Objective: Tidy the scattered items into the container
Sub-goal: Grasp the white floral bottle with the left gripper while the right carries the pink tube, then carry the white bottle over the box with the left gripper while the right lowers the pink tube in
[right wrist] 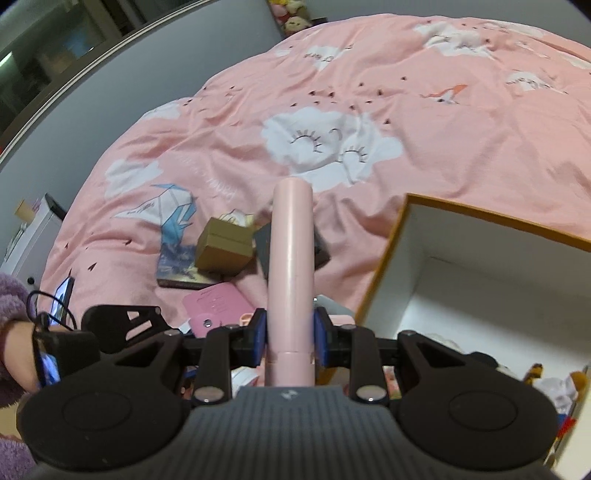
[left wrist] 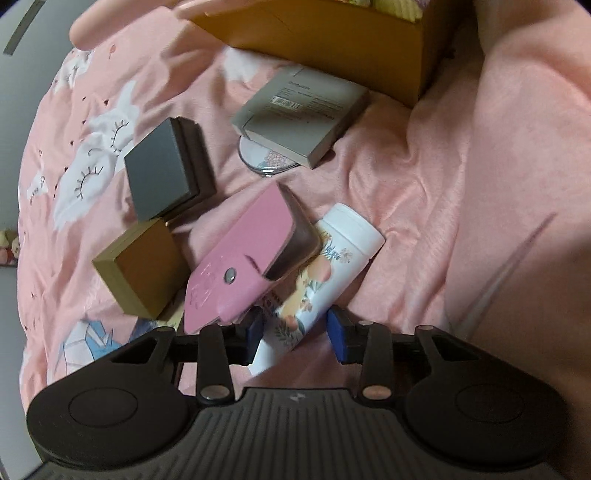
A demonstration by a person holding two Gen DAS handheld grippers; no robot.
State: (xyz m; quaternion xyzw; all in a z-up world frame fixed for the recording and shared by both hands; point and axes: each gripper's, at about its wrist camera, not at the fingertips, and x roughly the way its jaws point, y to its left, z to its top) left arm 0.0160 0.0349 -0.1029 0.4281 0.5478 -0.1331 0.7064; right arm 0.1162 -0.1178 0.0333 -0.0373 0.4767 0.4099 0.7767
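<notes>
1. Left gripper (left wrist: pixel 295 338): nearest the left wrist camera at 6 o'clock. Blue-padded fingers (left wrist: pixel 338 338) are spread apart, one on each side of the lower end of a white cylindrical bottle with a peach floral print (left wrist: pixel 325 273). Whether the pads touch it cannot be told.
2. The bottle lies on the pink cloud-printed bed cover (left wrist: pixel 406 192), pointing toward 1 o'clock.
3. A pink snap-button pouch (left wrist: pixel 243 254) lies across the bottle's left side at 11 o'clock from the fingers.
4. Left of the pouch: a tan cardboard cube box (left wrist: pixel 142 266); above it, a dark grey flat box (left wrist: pixel 162 170).
5. At 12 o'clock: a grey flat carton with a barcode label (left wrist: pixel 303 114) rests on a round compact mirror (left wrist: pixel 266 158).
6. The orange cardboard container (left wrist: pixel 332 33) stands beyond, at the top.
7. Right gripper (right wrist: pixel 290 332): fingers are clenched on a pale pink plastic tube (right wrist: pixel 291 266), which points to 12 o'clock.
8. In the right wrist view, the container (right wrist: pixel 391 258) is open at 3 o'clock, just beside the tube.
</notes>
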